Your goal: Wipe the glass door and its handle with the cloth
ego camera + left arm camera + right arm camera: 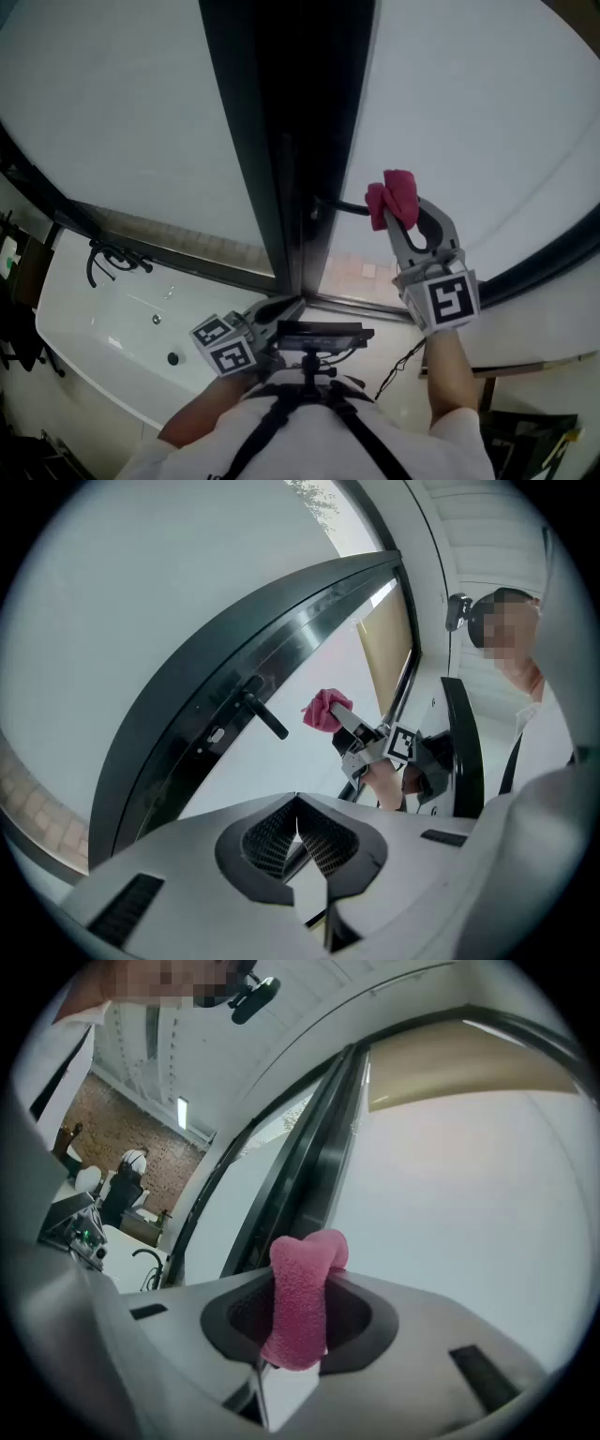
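Observation:
A pink cloth (392, 196) is pinched in my right gripper (401, 217), which is shut on it and raised beside the black door handle (339, 206); whether the cloth touches the handle I cannot tell. The frosted glass door (478, 141) fills the right of the head view, with its dark frame (291, 141) down the middle. In the right gripper view the cloth (302, 1297) stands up between the jaws in front of the glass (469, 1185). My left gripper (281, 314) hangs low near the frame's foot, shut and empty. In the left gripper view the handle (264, 715) and cloth (325, 710) show ahead.
A white bathtub (103, 328) with a black tap (112, 258) lies at lower left behind the fixed glass pane (112, 103). A black cable (398, 366) trails on the floor near the person's body.

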`<control>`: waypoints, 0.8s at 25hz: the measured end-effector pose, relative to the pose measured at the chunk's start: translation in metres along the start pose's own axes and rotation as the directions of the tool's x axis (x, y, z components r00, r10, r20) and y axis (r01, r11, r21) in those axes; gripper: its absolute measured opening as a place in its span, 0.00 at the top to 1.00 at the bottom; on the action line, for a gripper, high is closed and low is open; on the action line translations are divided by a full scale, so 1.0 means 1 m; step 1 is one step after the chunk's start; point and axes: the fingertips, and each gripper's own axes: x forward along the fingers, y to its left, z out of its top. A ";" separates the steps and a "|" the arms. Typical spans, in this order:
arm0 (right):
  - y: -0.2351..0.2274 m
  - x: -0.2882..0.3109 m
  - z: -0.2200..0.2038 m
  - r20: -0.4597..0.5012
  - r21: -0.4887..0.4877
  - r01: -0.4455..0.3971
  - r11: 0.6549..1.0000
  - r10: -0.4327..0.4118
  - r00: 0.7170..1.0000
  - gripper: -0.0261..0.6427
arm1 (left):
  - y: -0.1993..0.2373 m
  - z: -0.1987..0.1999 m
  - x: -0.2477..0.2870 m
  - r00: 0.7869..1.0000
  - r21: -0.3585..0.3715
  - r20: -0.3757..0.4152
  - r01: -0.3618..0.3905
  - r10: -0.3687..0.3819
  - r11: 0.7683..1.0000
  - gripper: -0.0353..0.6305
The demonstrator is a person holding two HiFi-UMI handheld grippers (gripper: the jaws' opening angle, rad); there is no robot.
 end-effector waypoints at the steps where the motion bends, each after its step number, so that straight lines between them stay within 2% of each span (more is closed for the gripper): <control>1: -0.001 0.005 0.010 0.004 -0.034 0.012 0.999 -0.012 1.000 0.81 | 0.002 0.004 -0.004 1.000 -0.001 0.002 -0.001 0.001 1.000 0.96; 7: -0.011 0.042 0.069 0.034 -0.178 0.062 0.982 -0.057 0.998 0.81 | 0.010 0.022 -0.025 1.000 0.001 0.026 0.008 -0.008 1.000 0.96; 12: -0.025 0.067 0.115 0.076 -0.237 0.078 0.968 -0.062 0.995 0.81 | 0.011 0.030 -0.037 0.999 -0.002 0.043 0.023 -0.023 1.000 0.96; 20: -0.051 0.091 0.186 0.187 -0.211 0.090 0.973 -0.050 0.981 0.81 | 0.013 0.037 -0.047 0.998 0.012 0.062 0.012 -0.013 1.000 0.96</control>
